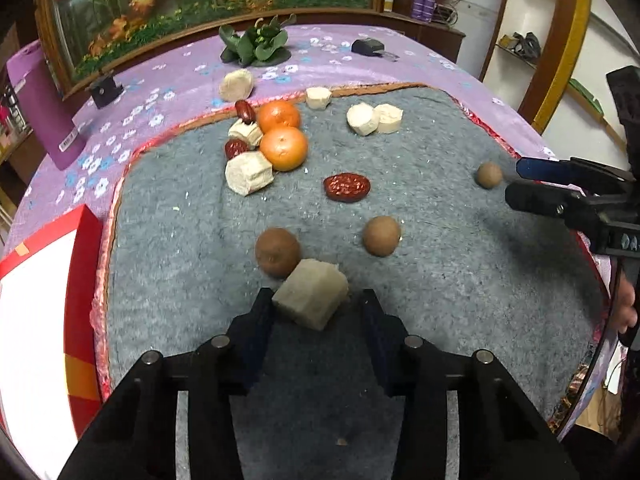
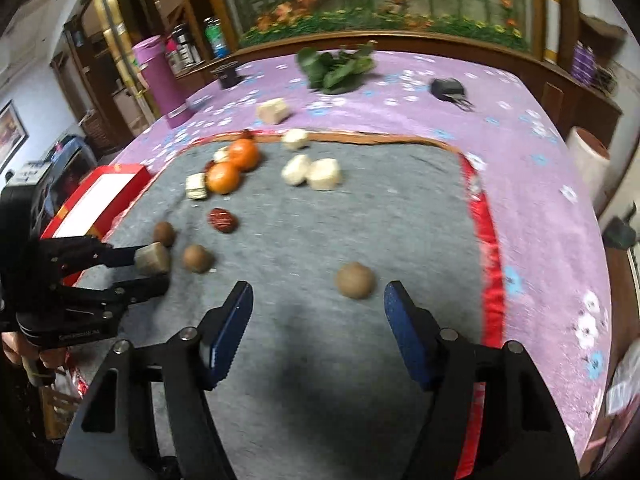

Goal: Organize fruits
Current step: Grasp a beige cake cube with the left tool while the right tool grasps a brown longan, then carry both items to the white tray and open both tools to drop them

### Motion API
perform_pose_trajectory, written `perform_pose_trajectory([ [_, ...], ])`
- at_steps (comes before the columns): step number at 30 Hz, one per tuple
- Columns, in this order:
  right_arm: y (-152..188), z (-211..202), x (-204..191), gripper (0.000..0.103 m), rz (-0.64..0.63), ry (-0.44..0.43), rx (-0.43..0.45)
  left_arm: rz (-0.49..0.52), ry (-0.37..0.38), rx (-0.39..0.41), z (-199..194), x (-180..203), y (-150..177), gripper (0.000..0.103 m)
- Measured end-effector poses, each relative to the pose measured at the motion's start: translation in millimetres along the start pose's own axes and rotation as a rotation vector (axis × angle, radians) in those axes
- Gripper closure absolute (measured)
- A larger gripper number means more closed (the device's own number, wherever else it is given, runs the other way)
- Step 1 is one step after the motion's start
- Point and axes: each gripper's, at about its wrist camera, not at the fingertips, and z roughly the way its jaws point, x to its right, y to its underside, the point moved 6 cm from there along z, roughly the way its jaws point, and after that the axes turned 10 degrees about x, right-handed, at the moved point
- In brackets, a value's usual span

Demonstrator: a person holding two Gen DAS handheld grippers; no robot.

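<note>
My left gripper is open around a beige chunk. Its left finger touches the chunk and a narrow gap shows at the right finger. In the right wrist view the same left gripper brackets that chunk. A brown round fruit lies just behind it. My right gripper is open and empty, with another brown fruit on the mat just ahead of its fingertips. Two oranges, red dates and several more beige chunks are spread over the grey mat.
A red box with a white top sits off the mat's left edge. A purple flowered cloth carries a green plant, a purple cylinder and a small black item. A third brown fruit lies mid-mat.
</note>
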Motion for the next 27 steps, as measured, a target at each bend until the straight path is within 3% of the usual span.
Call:
perform_pose_trajectory([
  [2, -1, 4, 9, 0.034, 0.023, 0.02, -0.004, 0.005, -0.005, 0.004, -1, -1, 0, 0.069],
  [6, -6, 20, 12, 0.038, 0.067, 0.021, -0.023, 0.004, 0.006, 0.008, -2, -2, 1, 0.069],
  [8, -4, 33, 12, 0.053, 0.069, 0.048, -0.056, 0.002, 0.013, 0.009, -4, -3, 2, 0.071],
  [10, -5, 33, 11, 0.059, 0.072, 0.067, -0.035, -0.011, 0.028, 0.013, -6, -5, 3, 0.074],
  [13, -3, 32, 14, 0.08, 0.058, 0.137, -0.028, -0.043, 0.034, 0.021, -10, -10, 5, 0.074],
  [16, -1, 30, 11, 0.08, 0.035, 0.158, -0.027, -0.065, 0.031, 0.033, -13, -14, 6, 0.074],
  [22, -3, 27, -16, 0.079, 0.129, 0.007, -0.028, -0.129, 0.017, 0.089, -35, -28, 8, 0.074],
  [27, -9, 28, -86, 0.079, 0.074, -0.154, 0.003, -0.204, -0.095, 0.171, -79, -63, 14, 0.074],
])
